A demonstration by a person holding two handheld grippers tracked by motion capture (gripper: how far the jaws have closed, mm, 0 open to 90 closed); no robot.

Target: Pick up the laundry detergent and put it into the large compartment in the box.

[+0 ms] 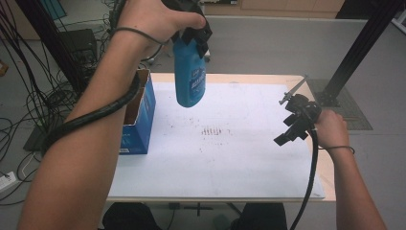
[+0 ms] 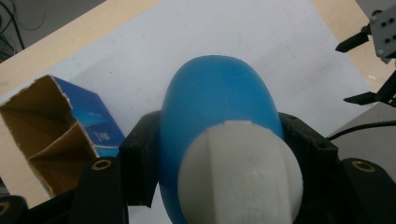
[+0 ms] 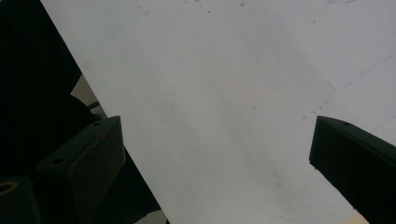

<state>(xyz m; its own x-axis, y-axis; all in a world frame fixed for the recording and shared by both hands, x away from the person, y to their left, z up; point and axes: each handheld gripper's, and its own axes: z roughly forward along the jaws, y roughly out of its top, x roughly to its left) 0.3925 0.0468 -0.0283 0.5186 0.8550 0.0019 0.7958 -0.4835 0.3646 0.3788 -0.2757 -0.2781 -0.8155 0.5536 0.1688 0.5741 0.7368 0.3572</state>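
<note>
The left gripper (image 1: 194, 40) clenches a blue bottle (image 1: 190, 79) near its white cap (image 2: 240, 175), holding it upright in the air above the white sheet (image 1: 215, 158), just beside the open blue box (image 1: 139, 117). The right gripper (image 1: 293, 125) hovers over the sheet's right edge, its 2 jaws spread, nothing between them.

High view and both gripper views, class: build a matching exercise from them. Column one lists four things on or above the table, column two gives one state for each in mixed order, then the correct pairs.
Things:
1. blue bottle
2. cardboard box
3. right gripper
4. white sheet

States:
A. lies flat over the tabletop, faintly marked
B. open, nothing between its fingers
C. hangs in the air, clamped by the left gripper
D. stands at the sheet's left edge, top torn open

Pairs: 1-C, 2-D, 3-B, 4-A
</note>
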